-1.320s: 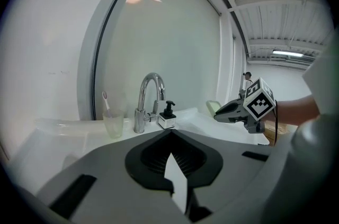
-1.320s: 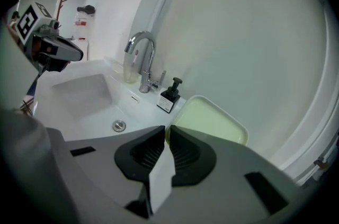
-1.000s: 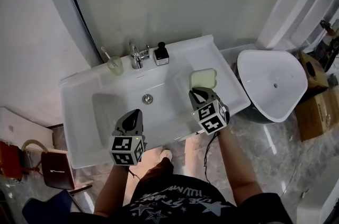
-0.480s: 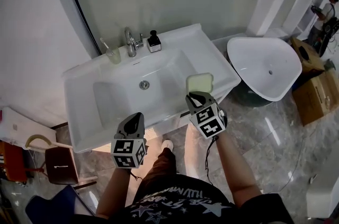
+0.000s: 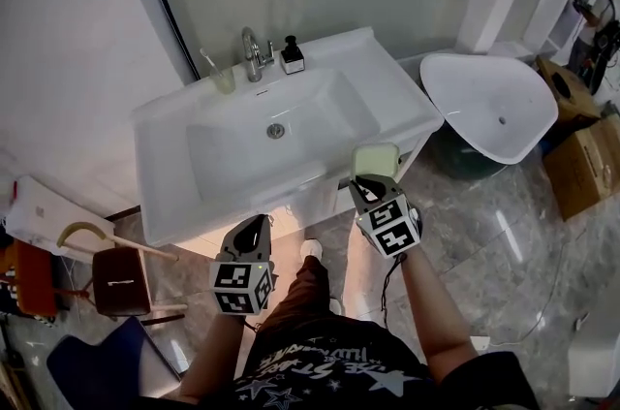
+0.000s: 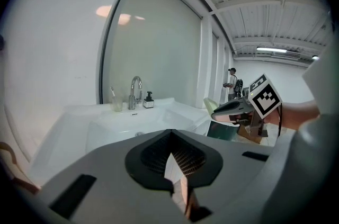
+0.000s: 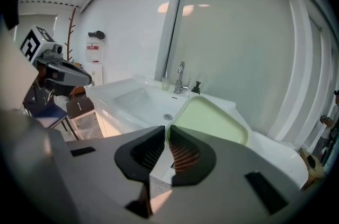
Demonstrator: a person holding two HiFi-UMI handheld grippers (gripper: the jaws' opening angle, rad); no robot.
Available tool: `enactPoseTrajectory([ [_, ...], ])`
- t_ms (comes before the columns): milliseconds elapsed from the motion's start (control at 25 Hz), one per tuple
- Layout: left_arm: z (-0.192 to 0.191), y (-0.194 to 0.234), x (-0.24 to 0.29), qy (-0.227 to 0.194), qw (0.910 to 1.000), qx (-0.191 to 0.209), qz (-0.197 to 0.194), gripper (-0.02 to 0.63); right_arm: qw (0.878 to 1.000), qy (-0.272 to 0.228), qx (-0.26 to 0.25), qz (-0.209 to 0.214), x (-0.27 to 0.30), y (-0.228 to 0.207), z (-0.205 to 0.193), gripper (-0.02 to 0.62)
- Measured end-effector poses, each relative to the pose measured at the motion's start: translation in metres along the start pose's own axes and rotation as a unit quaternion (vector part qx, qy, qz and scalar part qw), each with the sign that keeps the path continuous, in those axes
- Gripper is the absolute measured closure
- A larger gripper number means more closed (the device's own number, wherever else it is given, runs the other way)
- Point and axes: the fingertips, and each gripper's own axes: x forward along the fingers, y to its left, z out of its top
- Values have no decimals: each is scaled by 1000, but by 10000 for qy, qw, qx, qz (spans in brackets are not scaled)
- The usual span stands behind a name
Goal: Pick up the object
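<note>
**Soap dish lifted clear of the washbasin**

The pale green soap dish [image 5: 376, 160] is in the air, gripped by its near edge in my right gripper [image 5: 365, 182]. My right fingers are nearly together, with only the thin rim of the dish between the pads. The dish sticks out beyond the tips, and its hollow side faces the right gripper view.

One second earlier the dish lay on the right ledge of the washbasin [image 5: 165, 156], with my fingers at its near edge. It has since left the ledge. It now hangs in front of the washbasin's right front corner, above the marble floor [image 5: 484, 243], and touches nothing but my pads.

My left gripper [image 5: 250, 232] is closed on nothing, and its pads meet at the tips. Earlier it was over the front rim of the basin. Now it is over the floor, in front of the cabinet and apart from it.

The whole washbasin lies farther from both grippers than before. On its back ledge the faucet [image 5: 254, 52], the dark soap dispenser [image 5: 292, 56] and the tumbler with a toothbrush [image 5: 224, 78] stand as they did. A white tub [image 5: 494, 108] stands right of the washbasin, with a cardboard box [image 5: 586, 166] beyond it. A brown stool [image 5: 121, 280] stands at lower left.
</note>
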Motion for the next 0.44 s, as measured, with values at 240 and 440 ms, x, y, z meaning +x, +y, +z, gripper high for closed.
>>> enactPoseTrajectory([
  [240, -17, 7, -27, 52, 9999, -38, 100, 591, 9999, 30, 84, 109, -6, 27, -9, 558],
  [440, -23, 11, -36, 59, 9999, -75, 110, 591, 9998, 43, 114, 142, -12, 43, -12, 558],
])
